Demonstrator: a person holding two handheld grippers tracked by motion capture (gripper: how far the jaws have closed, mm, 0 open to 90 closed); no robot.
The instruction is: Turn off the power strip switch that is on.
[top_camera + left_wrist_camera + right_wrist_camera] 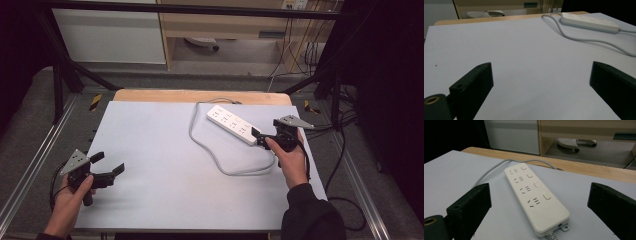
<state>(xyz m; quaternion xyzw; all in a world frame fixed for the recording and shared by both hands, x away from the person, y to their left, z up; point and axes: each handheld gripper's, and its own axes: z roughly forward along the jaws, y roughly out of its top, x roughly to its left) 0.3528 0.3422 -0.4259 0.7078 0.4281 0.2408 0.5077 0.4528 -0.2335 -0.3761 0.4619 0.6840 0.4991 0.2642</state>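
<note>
Big pale grey rectangular table mat (pixel 165 165) spread wide across the wooden table (pixel 150 95), and everything gets placed off the white plastic four-socket power strip (pixel 233 125) today. That strip lies flat on the mat's far right part, slanted, with four sockets and four square buttons facing up in the right gripper view (pixel 534 195). Its light grey round cable (pixel 200 142) leaves the strip's far end, loops toward the person on the strip's left side, then bends back across the mat near the strip's near end.

Right at that near end sits the black two-jaw right gripper (pixel 264 139), held in the person's right hand (pixel 291 162), jaws spread wide. In its own view the strip's near end lies between them, neither jaw touching it.

Well to the left of the strip, and nearer the person, the black two-jaw left gripper (pixel 107 164) rests in the left hand (pixel 70 202). Jaws apart there too, bare mat between them, the strip far off at upper right in the left gripper view (pixel 589 23).
</note>
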